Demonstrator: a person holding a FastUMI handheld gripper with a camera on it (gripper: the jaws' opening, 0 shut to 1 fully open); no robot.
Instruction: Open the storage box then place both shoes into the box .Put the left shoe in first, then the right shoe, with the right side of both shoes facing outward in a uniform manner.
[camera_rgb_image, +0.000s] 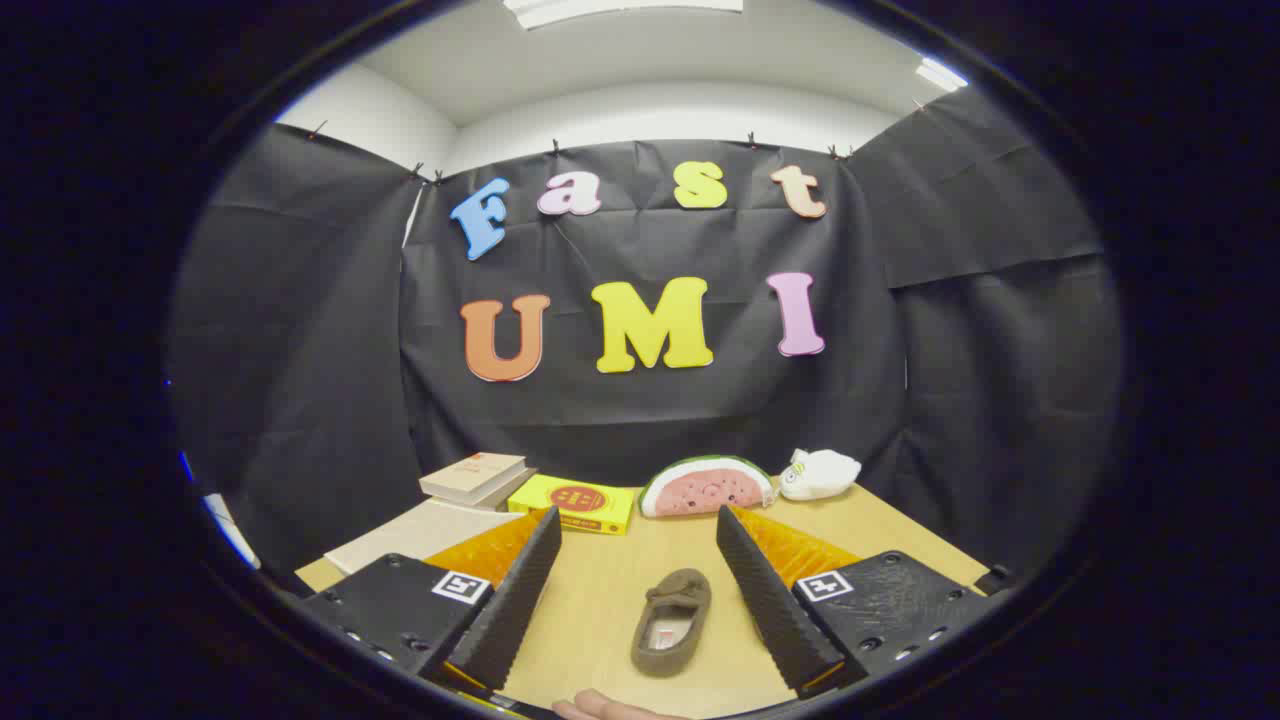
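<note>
The gripper (640, 560) hangs over the wooden table (600, 600) with its fingers spread wide and nothing between the pads; a single brown shoe (672, 620) lies on the table between them, slightly nearer the right finger. Its long axis runs roughly along the fingers, tilted a little, with the closed toe pointing away toward the watermelon cushion (706, 487) and the open heel toward the camera. No storage box is visible, so opening it likely comes first. For the shoe (soft, slipper-like), I would pinch across its narrow width near mid-length, keeping it level.
</note>
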